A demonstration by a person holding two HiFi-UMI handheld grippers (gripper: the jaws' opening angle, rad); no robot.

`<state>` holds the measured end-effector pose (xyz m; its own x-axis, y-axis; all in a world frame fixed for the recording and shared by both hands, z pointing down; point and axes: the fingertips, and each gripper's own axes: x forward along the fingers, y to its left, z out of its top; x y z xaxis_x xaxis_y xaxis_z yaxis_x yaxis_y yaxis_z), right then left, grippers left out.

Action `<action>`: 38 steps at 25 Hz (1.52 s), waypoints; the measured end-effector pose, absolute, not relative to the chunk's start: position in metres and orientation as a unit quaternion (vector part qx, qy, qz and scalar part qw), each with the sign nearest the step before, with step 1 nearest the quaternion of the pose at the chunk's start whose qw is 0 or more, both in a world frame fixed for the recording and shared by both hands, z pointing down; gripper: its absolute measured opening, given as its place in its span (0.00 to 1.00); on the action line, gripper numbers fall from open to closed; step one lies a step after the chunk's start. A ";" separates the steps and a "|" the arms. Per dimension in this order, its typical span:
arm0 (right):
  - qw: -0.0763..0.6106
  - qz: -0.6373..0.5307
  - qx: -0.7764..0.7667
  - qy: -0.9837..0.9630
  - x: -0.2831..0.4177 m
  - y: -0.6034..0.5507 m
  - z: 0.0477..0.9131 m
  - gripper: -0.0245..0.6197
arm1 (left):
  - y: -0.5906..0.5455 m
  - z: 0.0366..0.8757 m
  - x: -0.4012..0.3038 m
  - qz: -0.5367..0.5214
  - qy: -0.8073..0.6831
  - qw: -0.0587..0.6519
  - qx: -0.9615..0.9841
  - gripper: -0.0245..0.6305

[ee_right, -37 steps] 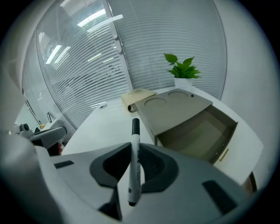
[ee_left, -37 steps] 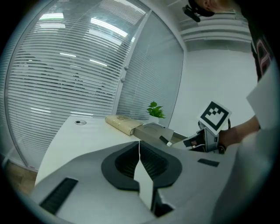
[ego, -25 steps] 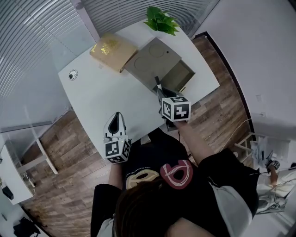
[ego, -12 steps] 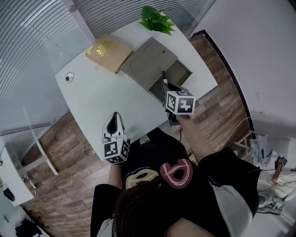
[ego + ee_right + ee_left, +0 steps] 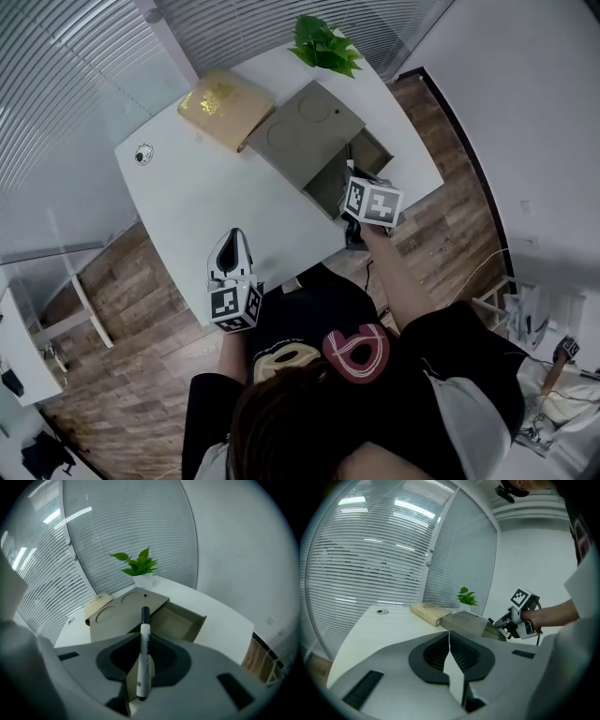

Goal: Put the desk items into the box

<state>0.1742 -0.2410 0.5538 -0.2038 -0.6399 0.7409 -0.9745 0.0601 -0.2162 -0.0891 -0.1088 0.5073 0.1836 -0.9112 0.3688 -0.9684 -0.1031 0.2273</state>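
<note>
My right gripper (image 5: pixel 142 645) is shut on a white marker with a black cap (image 5: pixel 145 618), which points forward above the open compartment (image 5: pixel 177 621) of the grey-brown box (image 5: pixel 307 138). In the head view this gripper (image 5: pixel 354 181) hangs over the near right end of the box, by the table's right edge. The left gripper (image 5: pixel 450 654) is shut with nothing in it and hovers near the table's front edge (image 5: pixel 233 255), well left of the box. It sees the right gripper (image 5: pixel 516 619) beside the box (image 5: pixel 468 622).
A tan book-like block (image 5: pixel 225 105) lies behind and to the left of the box on the white table (image 5: pixel 202 202). A potted green plant (image 5: pixel 326 44) stands at the far corner. A small round object (image 5: pixel 143 153) sits near the left edge. Wooden floor surrounds the table.
The right gripper has carried the marker to the right and forward, from the box's near side to over its open compartment. The left gripper has stayed put.
</note>
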 end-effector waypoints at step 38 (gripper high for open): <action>0.265 0.478 0.601 -0.583 0.190 -0.274 0.599 0.15 | -0.121 0.517 -0.101 0.087 -0.661 0.227 0.710 0.07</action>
<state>0.1901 -0.2740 0.5994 -0.1375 -0.4472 0.8838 -0.9543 -0.1792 -0.2391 -0.1007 -0.1215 0.5167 0.1116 -0.8993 0.4229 -0.9780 -0.0239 0.2074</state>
